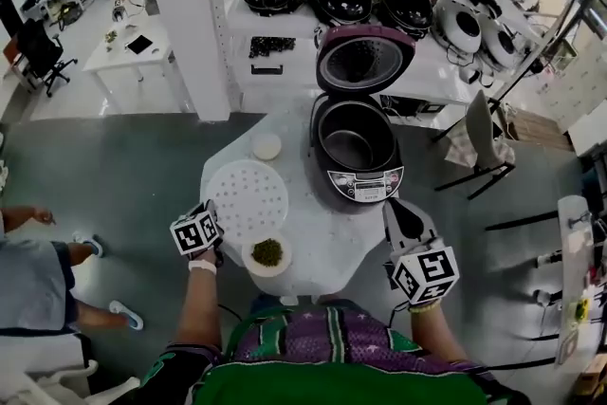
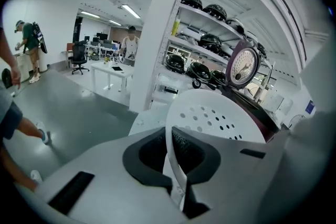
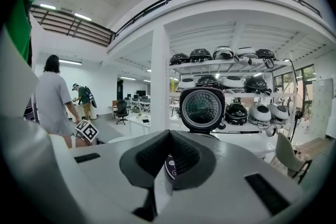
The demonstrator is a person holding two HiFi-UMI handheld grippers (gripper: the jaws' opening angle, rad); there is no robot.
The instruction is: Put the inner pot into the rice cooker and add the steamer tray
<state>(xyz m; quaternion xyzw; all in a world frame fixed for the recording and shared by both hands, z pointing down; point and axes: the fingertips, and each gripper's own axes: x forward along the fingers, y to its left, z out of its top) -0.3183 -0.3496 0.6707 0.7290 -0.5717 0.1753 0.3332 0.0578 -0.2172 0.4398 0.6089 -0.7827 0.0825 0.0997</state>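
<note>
The right claw (image 3: 169, 143) is being held closed on nothing, near the body, so the work area is being left clear. The left claw (image 2: 172, 140) is being clamped on the rim of the white perforated round steamer tray (image 2: 220, 115), over the white table (image 1: 308, 237). Beyond, the dark metal inner pot (image 1: 353, 145) is already being carried inside the open black rice cooker (image 1: 368, 187), so fitting the tray is judged the step in hand.

On my table (image 1: 318, 261) the rice cooker (image 1: 365, 185) stands at the right, with the pot (image 1: 356, 145) in it. The steamer tray (image 1: 248, 197) is left of it, its near edge in my left gripper (image 1: 218, 232). 1 small dish (image 1: 266, 146) lies behind the tray and 1 bowl (image 1: 266, 253) before it.
</note>
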